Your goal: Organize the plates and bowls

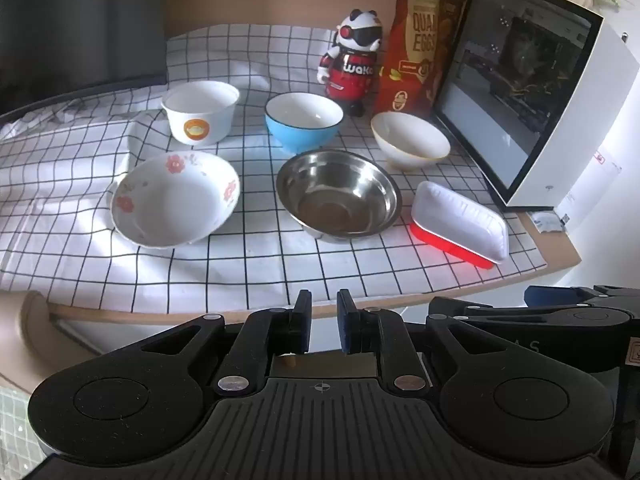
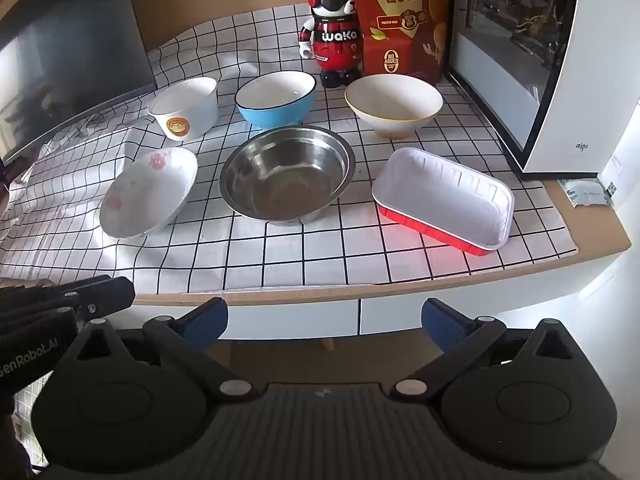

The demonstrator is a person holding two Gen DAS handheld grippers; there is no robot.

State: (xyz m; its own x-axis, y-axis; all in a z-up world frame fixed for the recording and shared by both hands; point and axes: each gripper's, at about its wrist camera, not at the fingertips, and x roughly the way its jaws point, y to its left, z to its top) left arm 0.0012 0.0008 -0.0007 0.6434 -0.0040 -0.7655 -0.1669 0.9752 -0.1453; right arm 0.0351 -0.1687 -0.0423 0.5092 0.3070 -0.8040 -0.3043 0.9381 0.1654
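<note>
Checked cloth [image 2: 280, 248] covers my wooden counter [image 2: 592, 248], w/ a dark monitor [image 2: 68, 76] at the back left and a white glass-fronted case [image 2: 568, 92] on the right. My left gripper [image 1: 323, 326] hangs short of the counter edge, pads nearly together w/ a slim gap, nothing between them; my right gripper [image 2: 324, 318] hangs beside it, fingers spread wide, also empty. Nearest row on the cloth, L to R: floral bowl [image 2: 148, 194] tipped on a fold, steel bowl [image 2: 286, 174] upright at center, red-and-white tray [image 2: 444, 200] near the right edge. Back row: white paper cup-bowl [image 2: 186, 108] w/ an orange logo, blue bowl [image 2: 276, 98], cream bowl [image 2: 394, 104] w/ a gold rim. Blue bowl sits just behind the steel one; whether they touch I can't tell. All other pieces stand apart, none stacked. Behind them a panda figure [image 2: 334, 36] in a red jersey stands next to a quail-egg bag [image 2: 404, 16], which is up against the case.
</note>
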